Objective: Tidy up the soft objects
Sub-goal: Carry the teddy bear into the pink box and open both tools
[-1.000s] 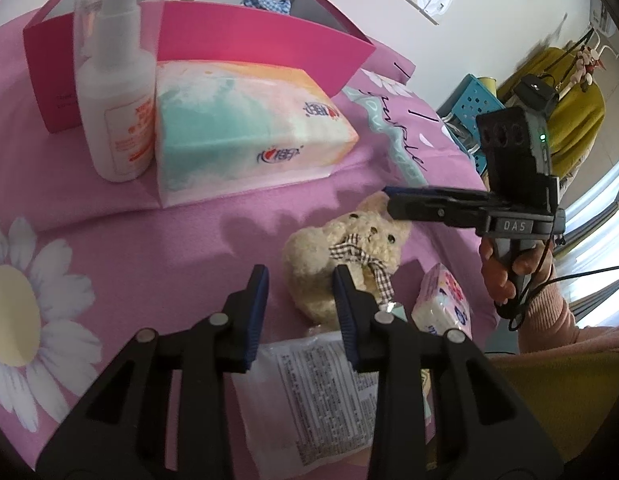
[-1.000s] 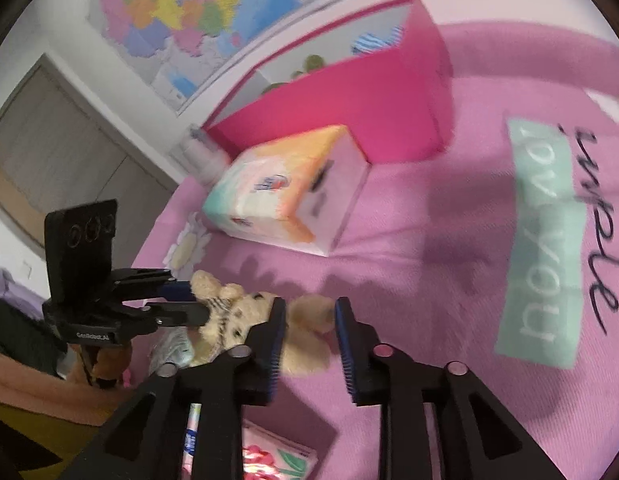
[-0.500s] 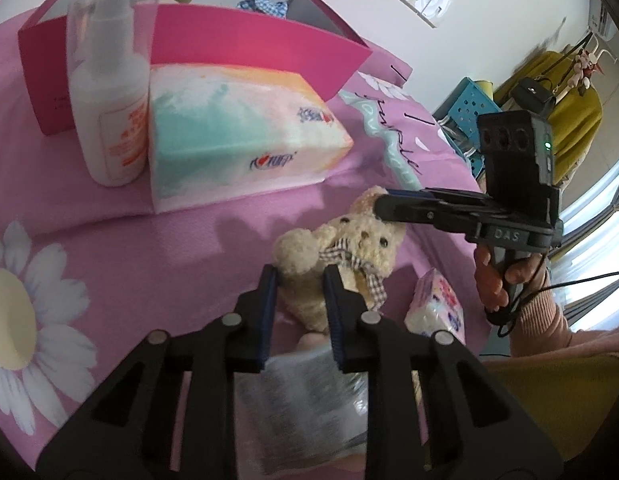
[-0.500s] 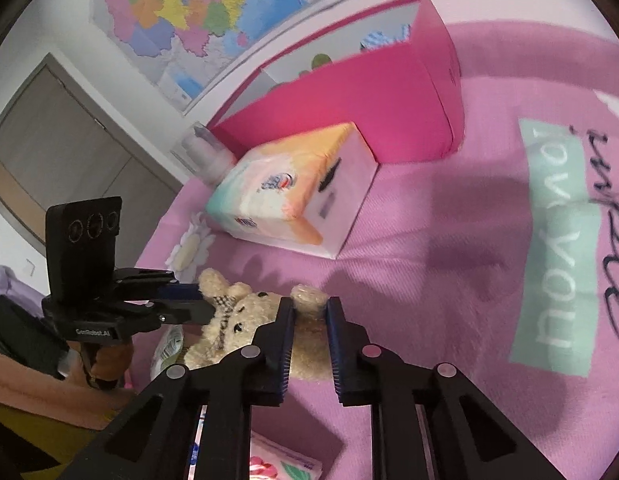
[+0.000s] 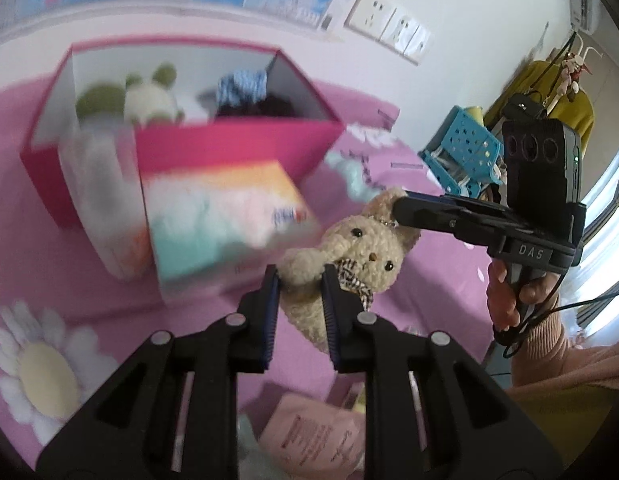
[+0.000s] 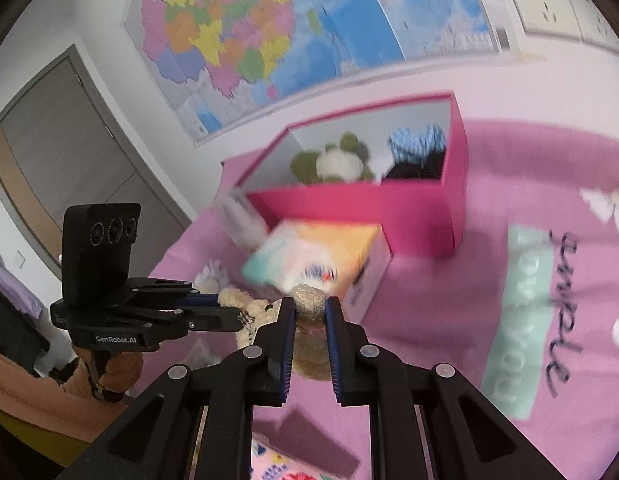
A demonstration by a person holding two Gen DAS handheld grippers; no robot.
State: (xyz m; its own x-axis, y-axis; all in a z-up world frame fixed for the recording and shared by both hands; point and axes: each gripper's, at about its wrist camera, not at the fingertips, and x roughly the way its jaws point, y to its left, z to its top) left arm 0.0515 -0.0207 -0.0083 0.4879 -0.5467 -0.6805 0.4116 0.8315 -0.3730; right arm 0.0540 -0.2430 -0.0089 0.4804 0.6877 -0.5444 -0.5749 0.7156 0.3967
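A beige teddy bear (image 5: 361,252) with a checked bow hangs in the air between both grippers, above the pink bedspread. My left gripper (image 5: 299,280) is shut on its arm and body. My right gripper (image 6: 309,308) is shut on the bear (image 6: 307,300) at its other end; it shows in the left wrist view (image 5: 401,208) pinching the bear's ear. The open pink box (image 5: 237,152) stands behind, holding a green and white plush (image 5: 145,100) and blue checked fabric (image 5: 241,84). The box shows in the right wrist view (image 6: 421,212).
A tissue pack (image 5: 225,216) and a white pump bottle (image 5: 97,200) stand in front of the box. A pink packet (image 5: 309,436) lies on the bedspread below my left gripper. A blue crate (image 5: 461,156) stands beyond the bed's edge. A map (image 6: 269,28) hangs on the wall.
Both grippers closed on the bear and lifted it off the bedspread. Both views have swung upward, so the inside of the pink box now shows.
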